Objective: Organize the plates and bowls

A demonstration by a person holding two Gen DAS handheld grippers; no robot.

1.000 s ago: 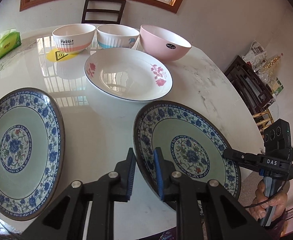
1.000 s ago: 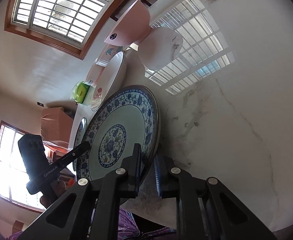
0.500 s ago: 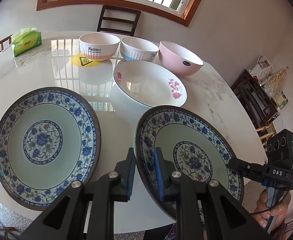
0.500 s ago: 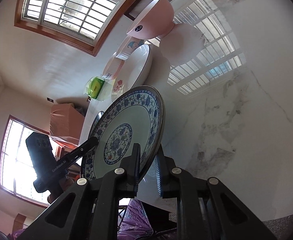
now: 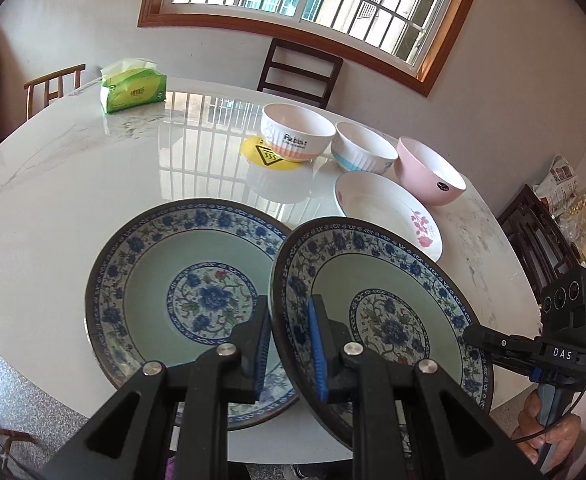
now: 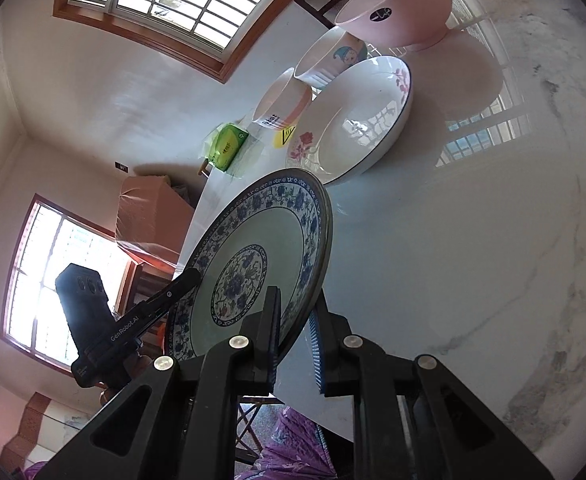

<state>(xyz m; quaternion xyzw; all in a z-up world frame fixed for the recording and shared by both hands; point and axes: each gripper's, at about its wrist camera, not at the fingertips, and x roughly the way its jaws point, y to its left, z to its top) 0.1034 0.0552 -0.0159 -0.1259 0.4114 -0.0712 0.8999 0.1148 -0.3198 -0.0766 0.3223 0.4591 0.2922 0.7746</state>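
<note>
Both grippers hold one blue-flowered plate (image 5: 393, 312) in the air, tilted above the table. My left gripper (image 5: 287, 320) is shut on its left rim. My right gripper (image 6: 297, 320) is shut on the opposite rim and shows at the right edge of the left wrist view. A matching blue-flowered plate (image 5: 181, 280) lies flat on the marble table (image 5: 73, 184), and the held plate's left edge overlaps it. Behind them sit a white plate with pink flowers (image 5: 377, 208), a "Rabbit" bowl (image 5: 297, 132), a ribbed white bowl (image 5: 363, 152) and a pink bowl (image 5: 429, 172).
A green tissue pack (image 5: 133, 92) stands at the far left of the table. A yellow coaster (image 5: 269, 156) lies under the Rabbit bowl. Wooden chairs (image 5: 301, 76) stand behind the table, and dark furniture (image 5: 541, 232) is off its right side. A person's hand (image 5: 549, 432) grips the right handle.
Both grippers have carried the held plate up and to the left. It now hangs partly over the second blue plate, which has come toward the middle of the left wrist view.
</note>
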